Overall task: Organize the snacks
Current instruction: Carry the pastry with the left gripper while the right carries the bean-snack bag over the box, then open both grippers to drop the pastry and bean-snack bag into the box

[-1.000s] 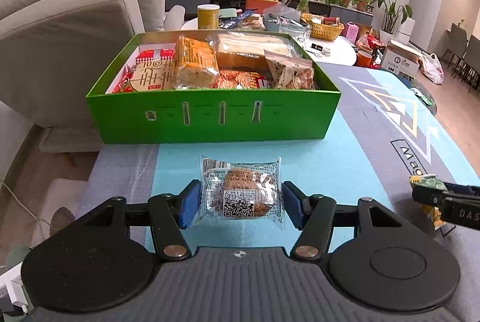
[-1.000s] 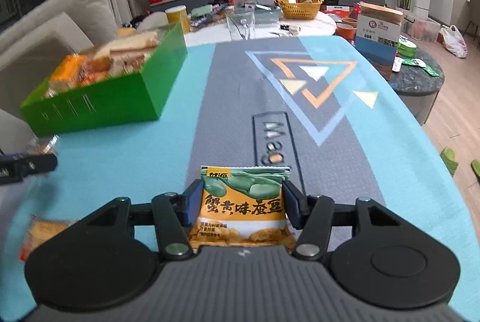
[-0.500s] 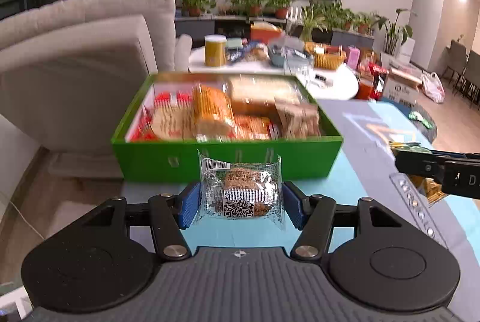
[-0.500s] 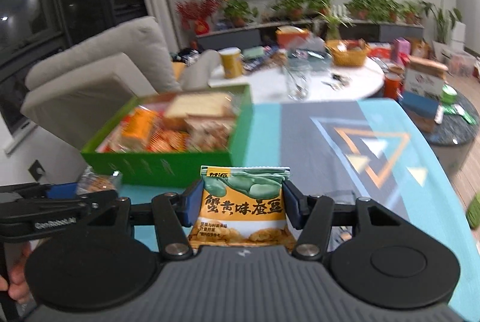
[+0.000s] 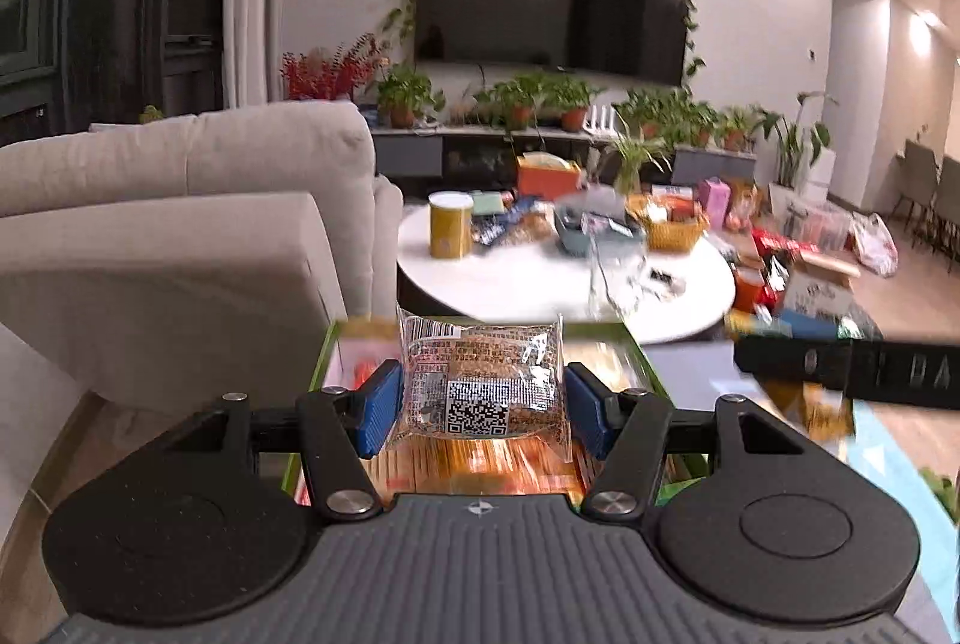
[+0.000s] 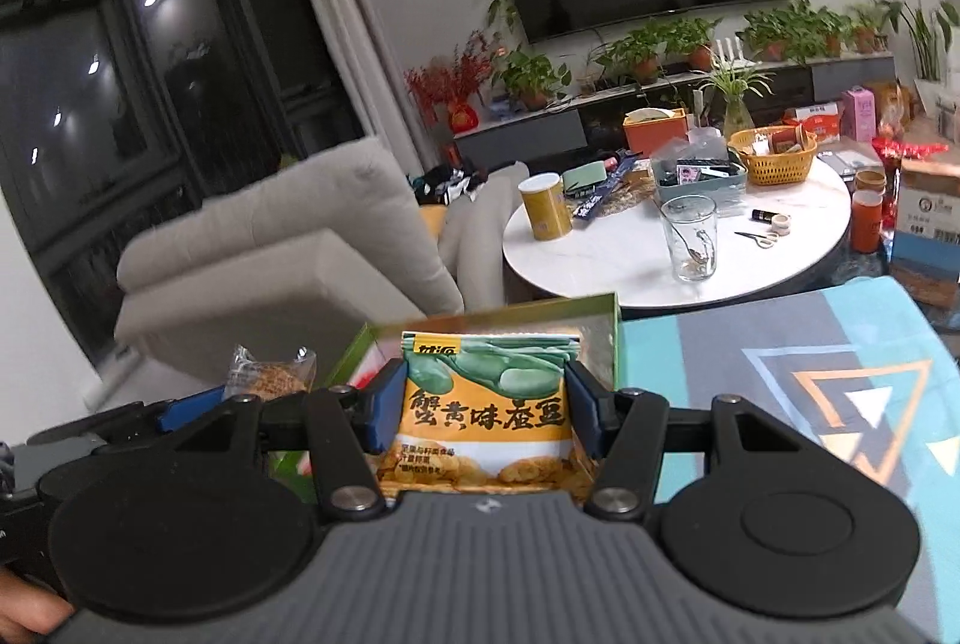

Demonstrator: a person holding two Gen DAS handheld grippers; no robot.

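Blue fingers (image 5: pixel 379 407) of the left gripper (image 5: pixel 480 404) are clamped on a clear-wrapped cake (image 5: pixel 480 386); the right gripper (image 6: pixel 483 413) is clamped on a bean packet (image 6: pixel 486 416). Both snacks are held above the green box (image 6: pixel 606 338). Crowded release there could leave them colliding or spilling out.

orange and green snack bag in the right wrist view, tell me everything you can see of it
The snack bag is a glossy pouch, green with broad beans on top, orange with Chinese lettering, fried snacks pictured below. It stands upright, crimped top edge upward, pinched at both sides by the right gripper's blue pads, above the green box.
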